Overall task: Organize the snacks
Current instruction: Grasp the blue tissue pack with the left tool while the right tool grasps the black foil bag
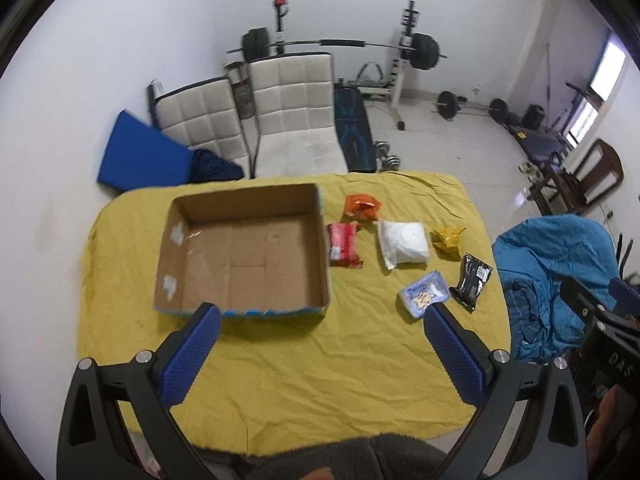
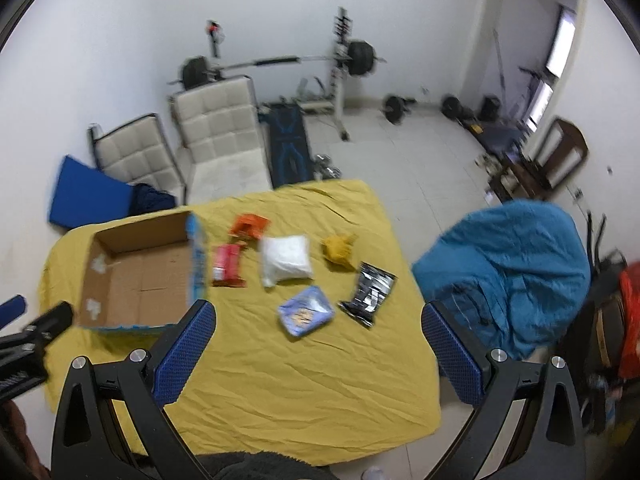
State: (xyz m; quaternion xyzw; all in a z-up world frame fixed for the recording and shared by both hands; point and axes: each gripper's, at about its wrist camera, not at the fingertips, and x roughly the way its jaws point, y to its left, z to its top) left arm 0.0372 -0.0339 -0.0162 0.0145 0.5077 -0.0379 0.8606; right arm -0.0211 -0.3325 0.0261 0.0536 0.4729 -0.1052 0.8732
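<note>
Both the left hand-held gripper [image 1: 320, 328] and the right hand-held gripper [image 2: 318, 326] hover above the yellow-covered bench [image 1: 320, 380], fingers spread apart and holding nothing. The cardboard box [image 1: 244, 256] sits at 11 o'clock in the left view; six snack packets lie beside it toward 1 o'clock, the red packet [image 1: 343, 246] nearest the box.

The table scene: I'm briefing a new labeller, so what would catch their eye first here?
The bright yellow cloth covering the table, with an open, empty cardboard box on its left half. To the box's right lie six loose snack packets, the puffy white bag in their middle. Both grippers hover open at the near edge.
</note>
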